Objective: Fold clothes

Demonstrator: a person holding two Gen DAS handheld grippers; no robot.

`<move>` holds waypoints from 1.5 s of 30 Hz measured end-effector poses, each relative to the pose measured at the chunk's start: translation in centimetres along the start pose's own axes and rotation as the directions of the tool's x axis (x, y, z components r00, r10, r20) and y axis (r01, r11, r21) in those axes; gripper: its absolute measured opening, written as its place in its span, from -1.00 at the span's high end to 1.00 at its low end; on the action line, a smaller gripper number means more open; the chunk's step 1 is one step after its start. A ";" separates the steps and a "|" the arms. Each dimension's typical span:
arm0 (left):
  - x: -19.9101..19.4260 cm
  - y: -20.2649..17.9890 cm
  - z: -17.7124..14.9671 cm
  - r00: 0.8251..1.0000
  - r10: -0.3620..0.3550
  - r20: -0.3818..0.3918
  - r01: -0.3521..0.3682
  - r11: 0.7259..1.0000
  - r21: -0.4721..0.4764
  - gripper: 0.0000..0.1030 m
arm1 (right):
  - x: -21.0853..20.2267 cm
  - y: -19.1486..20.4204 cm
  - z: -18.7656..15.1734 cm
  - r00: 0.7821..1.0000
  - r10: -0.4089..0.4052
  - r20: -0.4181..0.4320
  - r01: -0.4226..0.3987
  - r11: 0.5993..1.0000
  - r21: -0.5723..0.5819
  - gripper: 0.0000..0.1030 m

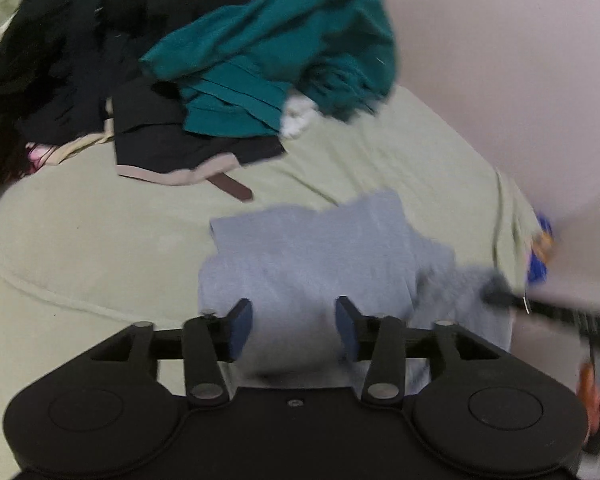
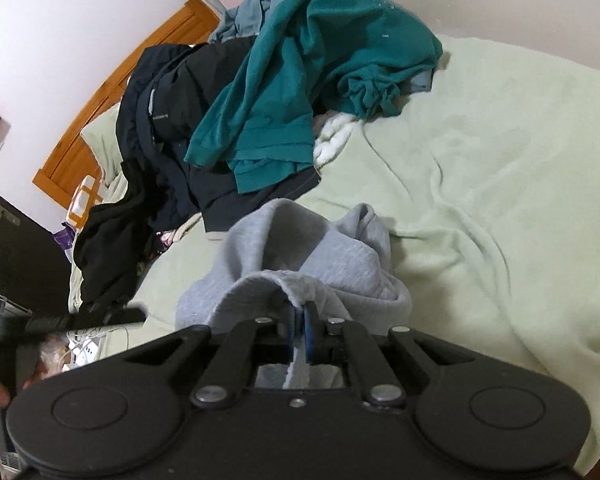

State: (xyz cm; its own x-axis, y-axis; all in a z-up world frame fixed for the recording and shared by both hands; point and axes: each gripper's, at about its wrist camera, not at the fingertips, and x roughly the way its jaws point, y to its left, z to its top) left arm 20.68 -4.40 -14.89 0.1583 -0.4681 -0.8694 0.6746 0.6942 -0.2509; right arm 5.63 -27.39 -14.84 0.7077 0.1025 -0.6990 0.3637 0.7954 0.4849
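On the bed: pale green fleece blanket (image 2: 500,168) is serving as the folding surface, w/ an unsorted heap at the far side.
Task item: light grey knit sweatshirt-type garment (image 2: 300,248) is lying near the front of the blanket, partly bunched; in the left wrist view it (image 1: 308,256) is showing flatter, w/ a squared far edge.
Right gripper (image 2: 299,330): is clenching a rim of the grey garment between its blue pads; cloth is draping up over the fingers, so that edge is being held off the blanket, prob. to carry it over for a fold.
Left gripper (image 1: 294,326): is standing apart, nothing between the blue pads (image 1: 240,328); grey cloth is lying below and beyond them, not pinched. Looks let go, prob. so the right side can carry the fold alone.
Heap: crumpled teal polo-style shirt (image 2: 300,72) is sitting on top of black and navy garments (image 2: 172,120), w/ a white knit bit (image 2: 332,136) poking out beneath; all well apart from the grey item, so waiting their turn.
Other: brown strap end (image 1: 234,188) is sticking out from under a dark piece w/ beige trim (image 1: 172,176).
Stage (judgement): mid-fold on the first item; heap not yet touched.
Risk (judgement): thick knit is bunching, so the fold may land uneven w/o the left side pinning it.
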 end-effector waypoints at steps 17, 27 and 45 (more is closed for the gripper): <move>7.4 -2.0 -3.4 0.977 0.147 -0.153 -0.107 0.964 0.244 -0.02 | 0.3 -1.7 -0.1 0.999 0.015 -0.048 -0.013 0.999 0.034 0.93; 7.7 -0.1 -2.3 0.971 0.193 -0.142 -0.186 0.981 0.063 0.73 | 1.6 -3.7 -6.0 0.994 -0.038 -0.102 0.046 0.996 0.075 0.58; 5.2 1.9 -0.5 0.973 0.205 -0.107 -0.207 0.978 -0.005 0.74 | 0.6 -3.4 -13.2 0.991 -0.130 -0.044 0.135 0.982 0.129 0.08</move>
State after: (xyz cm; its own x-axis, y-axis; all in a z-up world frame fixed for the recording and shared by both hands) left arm 22.43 -5.28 -20.04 0.2150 -0.2543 -0.9429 0.6237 0.7788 -0.0678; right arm -3.19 -22.12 -23.87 0.6272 0.0240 -0.7785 0.5310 0.7180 0.4500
